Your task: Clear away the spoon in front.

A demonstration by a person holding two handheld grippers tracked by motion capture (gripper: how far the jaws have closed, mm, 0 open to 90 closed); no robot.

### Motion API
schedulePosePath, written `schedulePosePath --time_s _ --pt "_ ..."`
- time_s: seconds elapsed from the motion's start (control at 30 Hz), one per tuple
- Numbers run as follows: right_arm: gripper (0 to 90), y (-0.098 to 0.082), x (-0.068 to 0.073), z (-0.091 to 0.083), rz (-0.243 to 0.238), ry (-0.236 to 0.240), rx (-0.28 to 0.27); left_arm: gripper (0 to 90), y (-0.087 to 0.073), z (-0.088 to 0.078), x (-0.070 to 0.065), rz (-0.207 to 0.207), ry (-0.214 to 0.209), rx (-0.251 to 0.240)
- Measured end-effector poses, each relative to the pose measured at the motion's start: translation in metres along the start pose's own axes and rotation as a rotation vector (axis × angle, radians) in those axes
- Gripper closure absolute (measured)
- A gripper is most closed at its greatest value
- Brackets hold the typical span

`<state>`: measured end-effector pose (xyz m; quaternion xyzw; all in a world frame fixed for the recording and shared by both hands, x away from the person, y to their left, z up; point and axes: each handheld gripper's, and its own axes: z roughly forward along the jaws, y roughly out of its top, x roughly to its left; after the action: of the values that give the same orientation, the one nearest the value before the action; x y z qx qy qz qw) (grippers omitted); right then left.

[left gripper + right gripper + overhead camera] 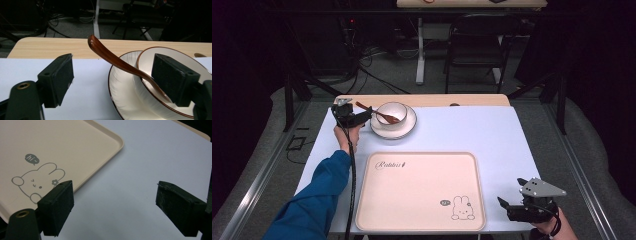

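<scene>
**Spoon grasp just starting — tray still bare**

Near edge, about 5 o'clock on the tabletop point(512, 130): right tool point(512, 206) parked over the pale-blue cover just beside the tray's near right corner. Its own view shows the jaws spread wide, nothing between them — just bare cover and the tray's rabbit corner. Idle as far as I can judge.

Centre, 6 o'clock: cream tray point(422, 220) with the rabbit print and a script logo — nothing on it. If the work is loading crockery onto the tray, none of that is done yet.

Far left, about 11 o'clock: left tool point(112, 80) reaches in from the left at the bowl set. Its jaws stand well apart, with the brown spoon point(117, 62) passing between them. One jaw sits out over the bare cover, the other over the bowl point(150, 56). Pads don't look pressed on the handle, so no grip yet.

Spoon rests with its scoop end in the bowl, handle sticking up and out over the rim toward 10 o'clock. The bowl sits on the white saucer point(117, 82), close to the far wooden edge.

Progress call: early. Approach to spoon made; closing, lifting and any placing are all left. Bowl and saucer look untouched.
</scene>
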<state>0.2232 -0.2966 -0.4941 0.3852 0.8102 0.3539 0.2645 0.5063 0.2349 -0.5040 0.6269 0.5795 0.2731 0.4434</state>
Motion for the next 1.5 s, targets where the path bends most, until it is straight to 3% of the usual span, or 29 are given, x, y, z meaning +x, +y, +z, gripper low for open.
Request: schedulePosePath --time_s 0.33,0.6,1.07,1.5 --pt "14.3 0.0 0.0 0.0 0.004 -0.002 0.001 27.6 -0.001 0.013 0.002 -0.025 -0.001 0.019" --pt "14.3 0.0 0.0 0.0 0.004 -0.003 0.001 38.5 -0.002 0.016 0.003 -0.07 -0.012 -0.017" --pt "14.2 0.0 0.0 0.0 0.005 -0.004 0.001 51.6 -0.005 0.019 0.001 -0.064 -0.028 -0.007" --pt "14.2 0.0 0.0 0.0 0.004 -0.006 0.003 63.5 -0.003 0.012 0.001 -0.065 -0.055 -0.06"
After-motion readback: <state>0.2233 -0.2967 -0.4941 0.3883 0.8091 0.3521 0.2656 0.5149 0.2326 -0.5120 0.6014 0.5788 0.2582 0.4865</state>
